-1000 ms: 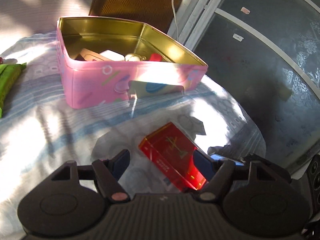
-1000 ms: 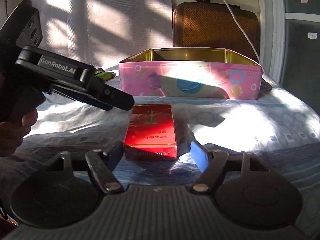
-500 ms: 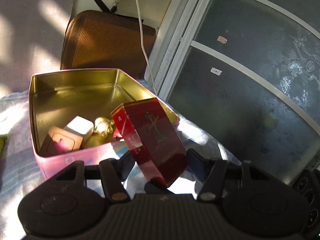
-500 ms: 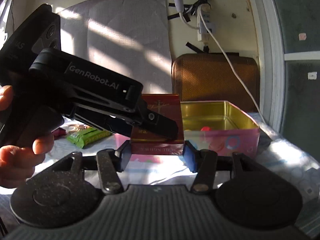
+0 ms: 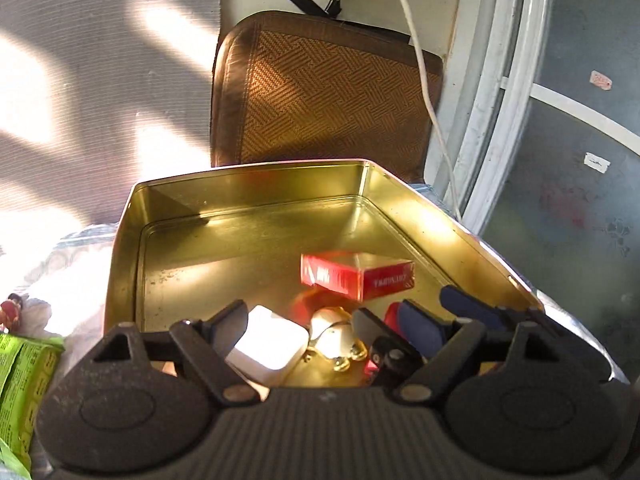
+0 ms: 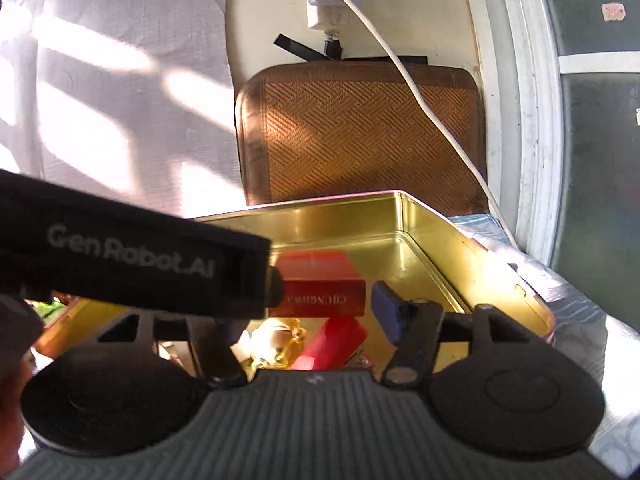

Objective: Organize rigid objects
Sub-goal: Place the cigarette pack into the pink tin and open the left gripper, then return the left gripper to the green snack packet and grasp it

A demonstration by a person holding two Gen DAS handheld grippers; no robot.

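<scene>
Left wrist view: red box (image 5: 356, 276) lies inside tin (image 5: 124, 248); both grippers' jaws opening, empty. Next, withdraw for another item.

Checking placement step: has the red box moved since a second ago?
Yes. The red box went from the cloth in front of the tin to inside it.

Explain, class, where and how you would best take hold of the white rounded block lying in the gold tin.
Probably grip the white block across its two rounded side edges, coming from above. It lies flat near the tin's front wall, with small gold and red items crowding one side, so a level approach looks blocked. The left gripper, jaws opening, holds nothing.
</scene>
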